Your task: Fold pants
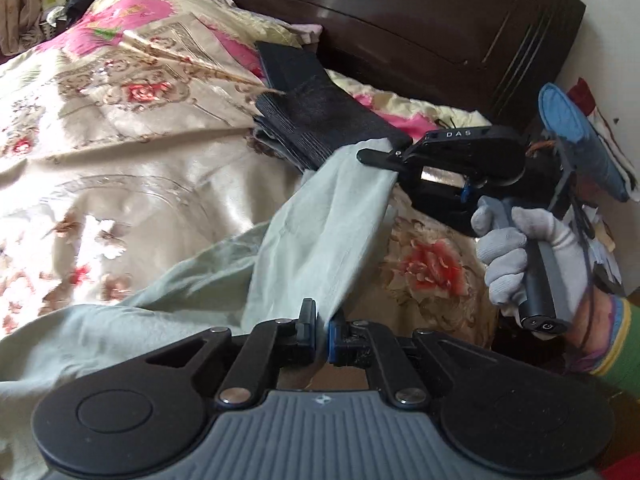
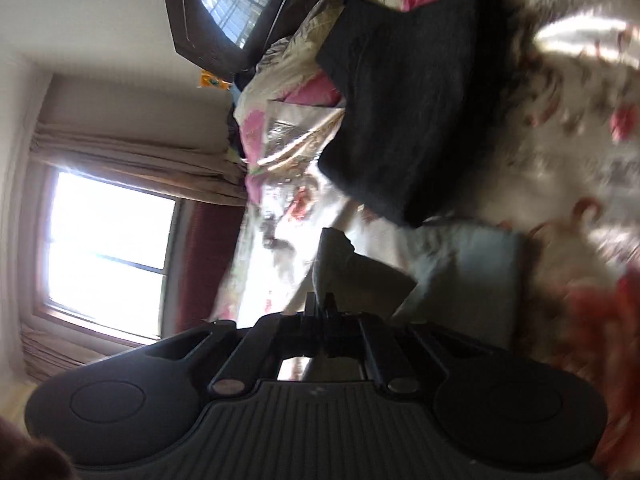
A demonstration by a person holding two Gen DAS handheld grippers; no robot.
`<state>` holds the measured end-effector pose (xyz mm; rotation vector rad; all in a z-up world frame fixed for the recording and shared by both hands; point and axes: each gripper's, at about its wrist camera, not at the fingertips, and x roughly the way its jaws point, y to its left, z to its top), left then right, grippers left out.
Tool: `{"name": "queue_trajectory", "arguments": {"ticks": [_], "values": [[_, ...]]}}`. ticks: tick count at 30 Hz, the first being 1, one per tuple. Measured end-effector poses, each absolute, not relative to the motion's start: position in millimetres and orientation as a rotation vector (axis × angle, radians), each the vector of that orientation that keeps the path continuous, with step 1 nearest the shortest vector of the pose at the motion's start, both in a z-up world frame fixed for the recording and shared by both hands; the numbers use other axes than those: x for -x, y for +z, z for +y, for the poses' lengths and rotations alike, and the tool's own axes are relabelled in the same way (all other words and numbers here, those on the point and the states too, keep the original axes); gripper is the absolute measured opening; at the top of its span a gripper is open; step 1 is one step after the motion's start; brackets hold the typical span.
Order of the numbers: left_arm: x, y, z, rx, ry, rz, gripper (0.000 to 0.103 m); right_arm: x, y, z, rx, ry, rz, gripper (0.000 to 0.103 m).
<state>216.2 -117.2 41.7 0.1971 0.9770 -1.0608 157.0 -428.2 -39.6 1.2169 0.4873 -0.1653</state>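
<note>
Over bed [image 1: 120, 184], pale pants [image 1: 320, 240] stretched between both hand-held grippers: left hand-held gripper [image 1: 320, 326] clamped on one edge, right hand-held gripper [image 1: 376, 157] pinching other. Fold likely mid-carry; next: lay held edge over, aligned. Dark folded clothes [image 1: 320, 120] beside.

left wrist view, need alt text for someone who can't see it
Both grippers pinch a pale green pair of pants lifted over a floral bedspread: the left gripper at the near edge, the right gripper at the far corner. Folded dark clothes lie behind, near a dark headboard.
</note>
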Motion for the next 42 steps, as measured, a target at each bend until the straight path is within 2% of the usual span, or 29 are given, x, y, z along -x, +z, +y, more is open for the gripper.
{"name": "queue_trajectory", "arguments": {"ticks": [5,8,11,14,16,18,19,21,22,24,25,29,31,32,36,39,42], "values": [[-187.6,-17.3,-165.4,-0.411,-1.101,1.081,0.021,-145.7,-75.8,-447.2,-1.251,-0.254,0.641,0.003],[-183.1,-9.7,-162.3,-0.444,-1.121,1.061,0.021,-154.4,-70.3,-443.9,-1.25,-0.211,0.637,0.004],[-194.6,3.3,-156.4,-0.414,-1.097,1.071,0.021,-182.0,-67.1,-443.7,-1.325,-0.115,0.664,0.008],[-206.5,21.6,-151.0,-0.417,-1.041,1.04,0.021,-208.8,-28.3,-433.3,-1.199,-0.076,0.669,0.004],[-211.0,38.8,-144.6,-0.39,-1.038,1.002,0.021,-205.6,7.5,-429.8,-1.149,-0.01,0.567,0.003],[-209.7,52.6,-138.7,-0.385,-1.04,0.948,0.024,-185.2,39.1,-430.6,-1.078,0.012,0.461,0.003],[-206.2,56.0,-136.4,-0.391,-1.043,0.919,0.029,-177.8,43.5,-432.3,-1.05,0.004,0.44,0.003],[-199.6,49.5,-135.7,-0.402,-1.037,0.893,0.044,-166.0,25.5,-433.9,-0.969,-0.101,0.472,0.006],[-197.7,40.2,-137.3,-0.402,-1.036,0.908,0.053,-166.7,2.9,-436.8,-0.943,-0.162,0.546,0.008],[-196.0,8.7,-145.5,-0.43,-1.019,1.006,0.052,-170.2,-53.9,-446.1,-1.025,-0.292,0.751,0.008],[-193.8,-2.3,-147.1,-0.44,-1.018,1.047,0.052,-165.8,-74.5,-449.1,-1.087,-0.314,0.8,0.004],[-178.3,-16.4,-136.1,-0.472,-1.021,1.078,0.052,-145.3,-63.9,-445.7,-1.085,-0.31,0.707,0.009],[-178.2,-16.9,-131.6,-0.47,-0.995,1.082,0.052,-145.0,-59.3,-447.9,-1.104,-0.297,0.709,0.019],[-178.6,-16.1,-129.2,-0.466,-0.978,1.076,0.052,-144.2,-57.5,-449.0,-1.115,-0.299,0.718,0.02],[-186.3,-4.2,-121.2,-0.445,-0.91,0.99,0.052,-127.4,-48.5,-443.9,-1.174,-0.318,0.674,0.023],[-192.5,2.2,-117.3,-0.423,-0.891,0.97,0.052,-128.3,-65.2,-440.3,-1.217,-0.337,0.693,0.025],[-192.5,4.9,-120.1,-0.453,-0.887,0.937,0.052,-135.0,-74.4,-438.3,-1.246,-0.346,0.694,0.021]]}}
